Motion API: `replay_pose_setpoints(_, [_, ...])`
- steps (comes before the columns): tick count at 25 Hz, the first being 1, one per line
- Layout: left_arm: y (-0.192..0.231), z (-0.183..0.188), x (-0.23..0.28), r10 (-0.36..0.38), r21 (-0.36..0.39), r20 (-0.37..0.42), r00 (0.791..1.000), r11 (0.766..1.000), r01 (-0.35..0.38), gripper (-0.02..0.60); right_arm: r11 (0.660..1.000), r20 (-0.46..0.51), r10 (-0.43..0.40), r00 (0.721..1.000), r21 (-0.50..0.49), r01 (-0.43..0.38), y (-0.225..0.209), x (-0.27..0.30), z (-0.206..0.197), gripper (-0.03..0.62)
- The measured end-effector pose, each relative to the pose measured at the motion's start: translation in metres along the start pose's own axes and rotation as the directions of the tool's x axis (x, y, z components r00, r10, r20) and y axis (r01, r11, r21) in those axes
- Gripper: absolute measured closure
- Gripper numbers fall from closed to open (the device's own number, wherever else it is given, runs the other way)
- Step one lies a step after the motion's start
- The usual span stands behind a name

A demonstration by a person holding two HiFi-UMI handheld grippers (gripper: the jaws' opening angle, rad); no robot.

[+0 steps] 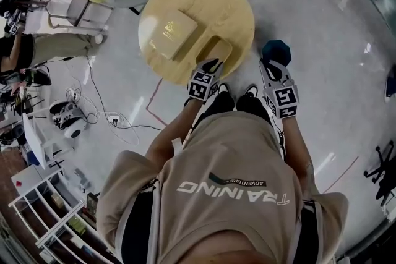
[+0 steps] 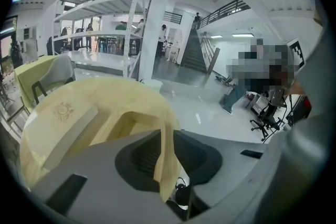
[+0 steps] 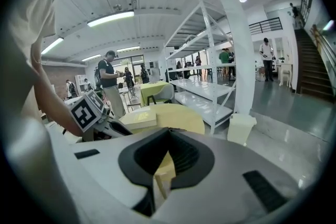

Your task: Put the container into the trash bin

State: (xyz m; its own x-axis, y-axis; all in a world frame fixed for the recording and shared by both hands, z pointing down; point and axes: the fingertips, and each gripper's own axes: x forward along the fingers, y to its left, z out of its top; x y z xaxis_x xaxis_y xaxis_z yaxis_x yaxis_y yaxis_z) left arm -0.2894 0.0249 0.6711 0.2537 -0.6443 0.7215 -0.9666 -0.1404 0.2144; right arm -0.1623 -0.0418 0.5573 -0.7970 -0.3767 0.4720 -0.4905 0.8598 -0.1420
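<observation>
Round counter (image 1: 238, 6), upper centre. Left tongs (image 1: 210, 66) clenched on container (image 1: 216, 46) wall; right tongs (image 1: 270, 66) closed, empty. Container likely light, thin, flexible: grip the rim.

Head view, lower centre: both forearms reach forward, the left forearm (image 1: 166, 140) bare and angled toward frame centre, the right forearm (image 1: 298, 146) running straight up.

Left gripper (image 1: 213, 63): jaws clamped on one wall of the container (image 1: 215, 48).

Right gripper (image 1: 267, 65): level with the left and near it. Jaws close together with a narrow slit between. Unclear whether anything is gripped.
</observation>
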Motion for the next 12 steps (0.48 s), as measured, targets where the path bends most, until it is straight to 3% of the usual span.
replay_pose_setpoints(5, [-0.001, -0.021, 0.021, 0.007, 0.001, -0.106, 0.994, 1.000, -0.007, 0.492, 1.000, -0.021, 0.005, 1.000, 0.014, -0.005, -0.017, 0.002, -0.011, 0.590])
replay_pose_setpoints(12, [-0.002, -0.048, 0.043, 0.024, 0.063, -0.214, 0.976, 0.998, -0.011, 0.491, 1.000, -0.020, 0.012, 1.000, 0.027, -0.012, -0.029, 0.008, -0.010, 0.589])
